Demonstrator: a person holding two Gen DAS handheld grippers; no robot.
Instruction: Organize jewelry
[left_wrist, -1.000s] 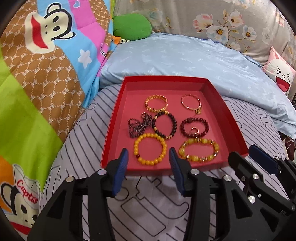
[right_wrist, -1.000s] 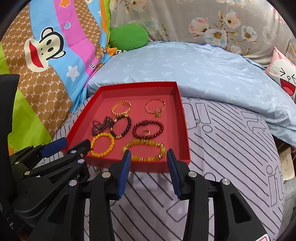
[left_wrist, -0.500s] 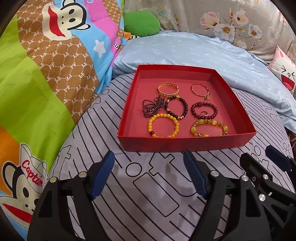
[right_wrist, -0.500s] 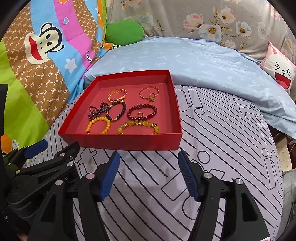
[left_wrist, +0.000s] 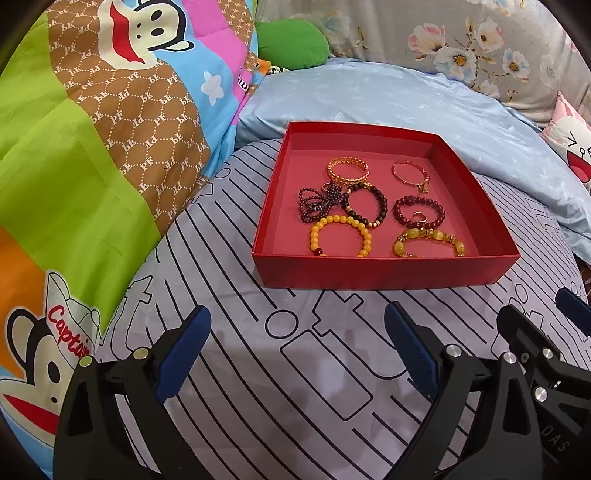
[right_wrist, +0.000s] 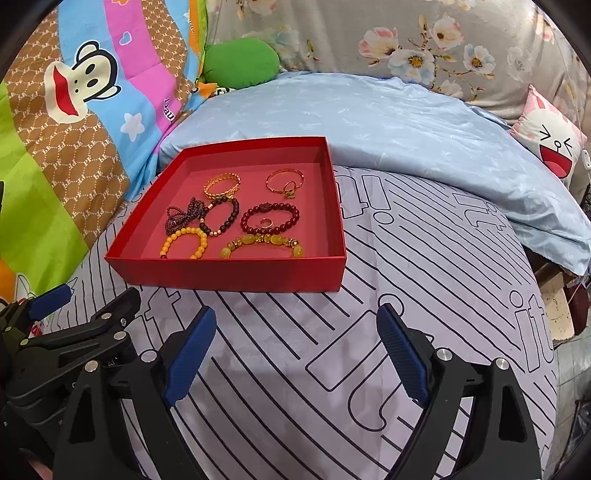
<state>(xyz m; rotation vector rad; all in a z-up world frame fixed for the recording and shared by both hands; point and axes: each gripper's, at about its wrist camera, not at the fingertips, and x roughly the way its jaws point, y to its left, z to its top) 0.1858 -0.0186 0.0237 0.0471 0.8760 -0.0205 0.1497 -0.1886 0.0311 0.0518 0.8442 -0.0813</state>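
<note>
A red box (left_wrist: 384, 271) lies on the striped bed sheet and holds several bracelets: a yellow bead bracelet (left_wrist: 341, 234), an amber bead bracelet (left_wrist: 428, 240), a dark red bead bracelet (left_wrist: 417, 210), a black bead bracelet (left_wrist: 365, 205), two gold bangles (left_wrist: 347, 170) and a dark bead chain (left_wrist: 317, 203). The box also shows in the right wrist view (right_wrist: 236, 275). My left gripper (left_wrist: 297, 354) is open and empty, in front of the box. My right gripper (right_wrist: 295, 350) is open and empty, in front of the box's right corner.
A colourful monkey-print quilt (left_wrist: 92, 147) rises at the left. A light blue duvet (right_wrist: 406, 122) lies behind the box. A green cushion (right_wrist: 240, 62) and a pink-faced cushion (right_wrist: 550, 140) sit at the back. The bed's edge drops at the right (right_wrist: 561, 295).
Both grippers have pulled back from the box and their jaws have opened wide. The bracelets lie as before in the box.
</note>
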